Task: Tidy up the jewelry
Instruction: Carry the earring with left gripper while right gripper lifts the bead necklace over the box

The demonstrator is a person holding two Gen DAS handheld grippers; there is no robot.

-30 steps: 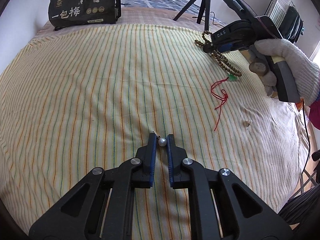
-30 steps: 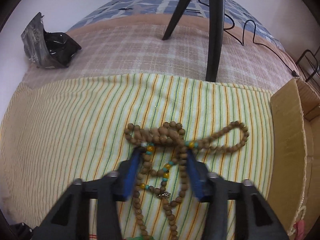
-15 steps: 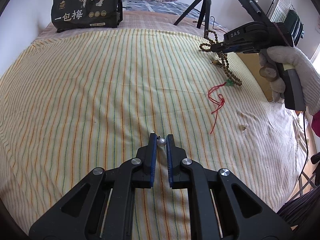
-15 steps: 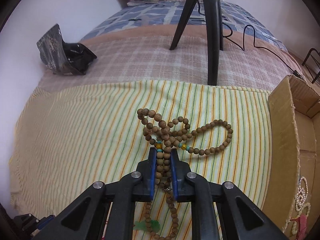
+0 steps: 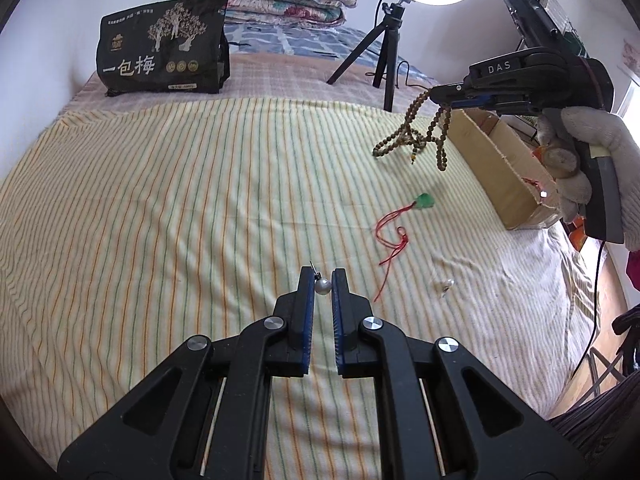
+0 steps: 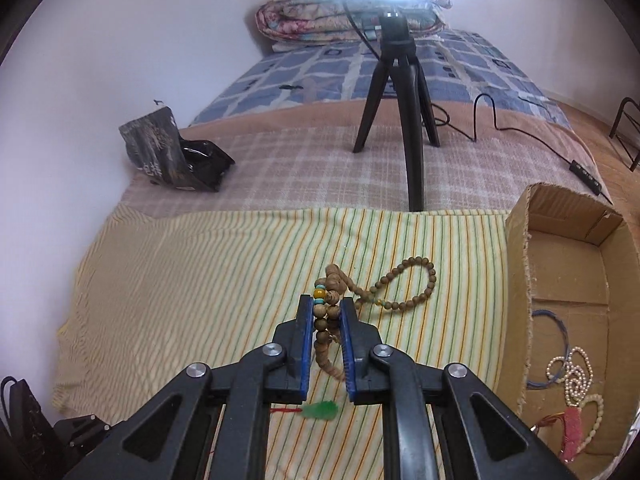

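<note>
Right gripper (image 6: 326, 322) clamped on beads (image 6: 328, 308), held above bed's right edge beside box (image 6: 516, 280); strand limp, light, swung loose, best pinched mid-bunch; left gripper (image 5: 322, 286) pinched pearl earring (image 5: 322, 286), tiny, slippery

R gripper (image 6: 326, 322) clamps wooden bead strand (image 6: 394, 286) w/ cardboard box (image 6: 516, 280) beside.

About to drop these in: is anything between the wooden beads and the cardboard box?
Nothing visible. The wooden bead string hangs from the right gripper, clear of the bedsheet; the open cardboard box sits just beside it.
</note>
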